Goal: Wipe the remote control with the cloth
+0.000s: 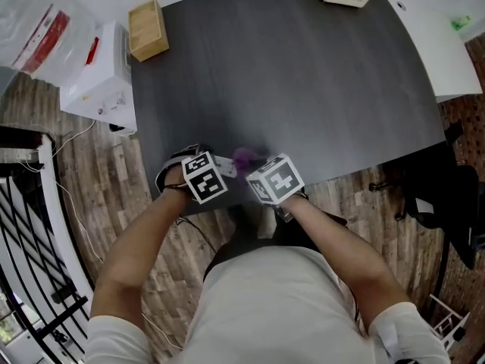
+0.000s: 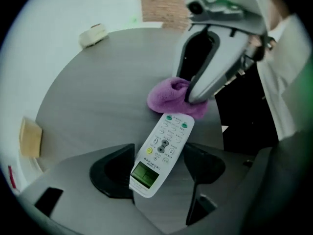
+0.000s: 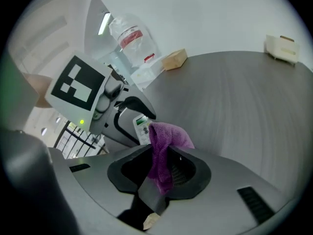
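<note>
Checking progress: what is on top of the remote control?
The purple cloth, in the right tool, meets the remote control's far end; buttons and display show. Anything beneath the cloth is hidden.

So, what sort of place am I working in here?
Likely an office or lab room: a large dark table, wood-plank floor, and what looks like a black office chair beside it.

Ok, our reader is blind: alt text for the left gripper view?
A white remote sits between the left gripper's jaws over a grey table. At its far end, the right gripper holds a purple cloth.
</note>
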Demonstrator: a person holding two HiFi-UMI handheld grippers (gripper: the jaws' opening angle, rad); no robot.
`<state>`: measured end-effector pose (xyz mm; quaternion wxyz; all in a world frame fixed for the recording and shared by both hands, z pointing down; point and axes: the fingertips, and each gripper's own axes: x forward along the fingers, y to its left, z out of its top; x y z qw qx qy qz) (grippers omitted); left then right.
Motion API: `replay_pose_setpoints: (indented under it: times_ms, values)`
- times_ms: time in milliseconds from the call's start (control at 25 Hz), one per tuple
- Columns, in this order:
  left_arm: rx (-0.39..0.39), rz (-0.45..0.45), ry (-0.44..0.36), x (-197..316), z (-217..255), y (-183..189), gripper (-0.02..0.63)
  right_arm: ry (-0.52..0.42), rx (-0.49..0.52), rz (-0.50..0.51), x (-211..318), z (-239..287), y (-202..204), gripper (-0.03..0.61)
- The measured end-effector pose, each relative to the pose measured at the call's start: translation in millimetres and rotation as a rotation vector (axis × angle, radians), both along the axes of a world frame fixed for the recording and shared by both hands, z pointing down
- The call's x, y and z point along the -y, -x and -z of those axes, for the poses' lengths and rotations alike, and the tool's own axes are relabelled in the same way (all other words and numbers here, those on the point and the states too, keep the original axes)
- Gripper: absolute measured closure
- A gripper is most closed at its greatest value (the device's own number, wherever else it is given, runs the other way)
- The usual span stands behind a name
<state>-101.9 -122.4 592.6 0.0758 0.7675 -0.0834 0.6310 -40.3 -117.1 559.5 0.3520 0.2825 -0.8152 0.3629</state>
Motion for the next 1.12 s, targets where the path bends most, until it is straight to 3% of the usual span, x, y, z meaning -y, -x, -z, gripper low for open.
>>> replay_pose_setpoints:
  times_ms: [120,280,440,560,680,800,1120]
  values:
    - [0.003,0.143,0.011,-5.8,-0.8,-0.3,0.293,-0.027,-0.005,-0.015,-10.0,5.0,5.9,0.482]
    - [-0.033,0.296,0.053,-7.6,0.4,2.5,0.293,0.025,0.084,-0.01,-41.2,13.9,4.0,0.482]
    - [-0.092,0.441,0.099,-9.8,2.2,2.7,0.293,0.043,0.109,-0.117,-34.8,11.0,-6.0,0.482]
    - [-0.155,0.493,0.165,-20.3,5.1,-1.1,0.293,-0.001,0.083,-0.168,-13.0,5.2,-12.6,0.482]
    - [-0.26,0.548,0.286,-39.2,9.8,-11.4,0.296,-0.024,0.071,-0.21,13.9,1.8,-19.4,0.482]
    - [-0.355,0.591,0.374,-54.1,13.2,-25.3,0.296,-0.029,0.073,-0.189,29.7,1.1,-15.4,0.482]
    - [-0.523,0.754,0.437,-51.6,13.8,-36.0,0.322,-0.028,0.114,-0.076,-10.0,6.6,-6.4,0.482]
